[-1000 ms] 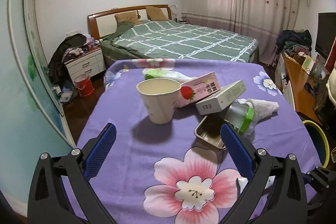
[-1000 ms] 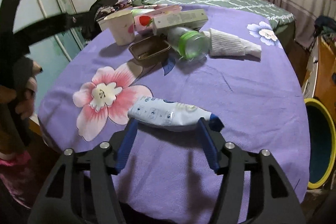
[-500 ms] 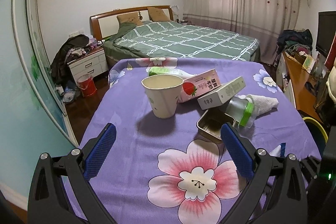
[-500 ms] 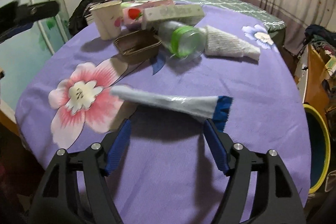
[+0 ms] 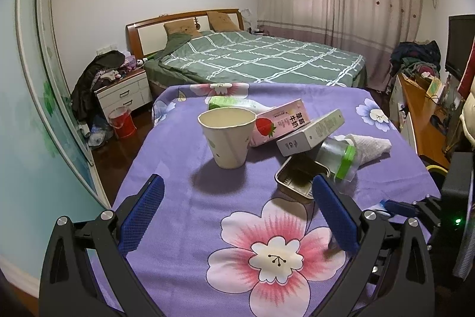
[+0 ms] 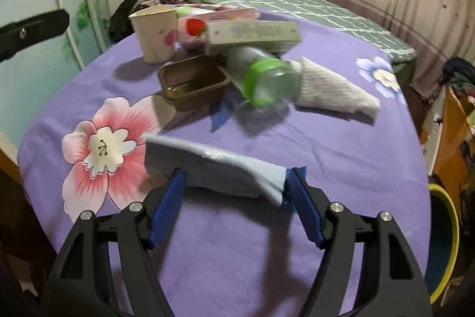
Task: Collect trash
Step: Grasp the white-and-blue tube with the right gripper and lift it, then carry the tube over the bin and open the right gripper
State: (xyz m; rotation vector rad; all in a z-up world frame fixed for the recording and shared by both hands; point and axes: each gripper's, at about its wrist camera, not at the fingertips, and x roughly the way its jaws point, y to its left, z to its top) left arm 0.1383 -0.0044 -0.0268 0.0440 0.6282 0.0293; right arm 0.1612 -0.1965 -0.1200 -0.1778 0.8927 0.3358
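Observation:
Trash lies on a purple flowered tablecloth (image 5: pixel 184 168): a paper cup (image 5: pixel 227 137) (image 6: pixel 154 31), a pink strawberry milk carton (image 5: pixel 282 122), a white box (image 5: pixel 310 132) (image 6: pixel 252 33), a plastic jar with a green lid (image 5: pixel 338 158) (image 6: pixel 264 79), a small metal tin (image 5: pixel 299 177) (image 6: pixel 193 82) and a crumpled white tissue (image 5: pixel 368 146) (image 6: pixel 332 91). My right gripper (image 6: pixel 236 192) is shut on a light blue wet-wipe pack (image 6: pixel 207 165), held slightly above the cloth. My left gripper (image 5: pixel 237 213) is open and empty, short of the cup.
A yellow-rimmed bin (image 6: pixel 445 242) stands on the floor right of the table. A wooden desk (image 5: pixel 421 115) is at the right. A green bed (image 5: pixel 255 58) and a nightstand (image 5: pixel 124 91) are behind the table.
My right gripper has lifted and turned the wet-wipe pack off the cloth. My left gripper has pulled back and risen a little, staying open.

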